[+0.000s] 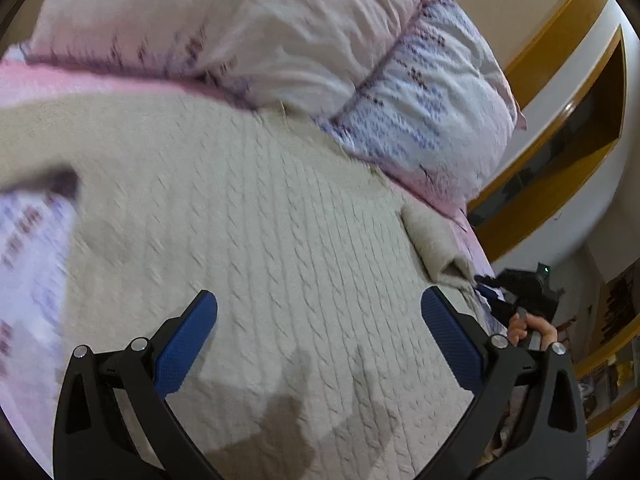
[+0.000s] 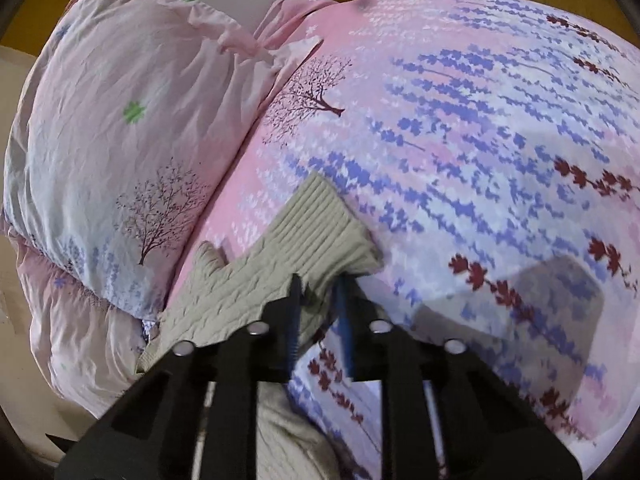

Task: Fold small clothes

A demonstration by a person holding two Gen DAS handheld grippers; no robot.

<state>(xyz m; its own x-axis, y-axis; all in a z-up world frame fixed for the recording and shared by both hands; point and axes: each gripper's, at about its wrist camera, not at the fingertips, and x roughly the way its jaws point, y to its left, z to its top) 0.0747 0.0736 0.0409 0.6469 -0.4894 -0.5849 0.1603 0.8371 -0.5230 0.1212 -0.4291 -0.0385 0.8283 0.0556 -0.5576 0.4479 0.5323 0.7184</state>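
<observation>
One beige knit sweater (image 1: 256,240) lies flat on the bedsheet (image 2: 480,140). Right gripper (image 2: 320,292) pinches its sleeve (image 2: 316,232) (likely for folding inward); left gripper (image 1: 320,332) hovers, fingers apart.

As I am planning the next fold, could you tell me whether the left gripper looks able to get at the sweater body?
Probably yes: the left gripper is open directly over the beige sweater, with nothing between them. The right gripper is shut on its sleeve.
</observation>
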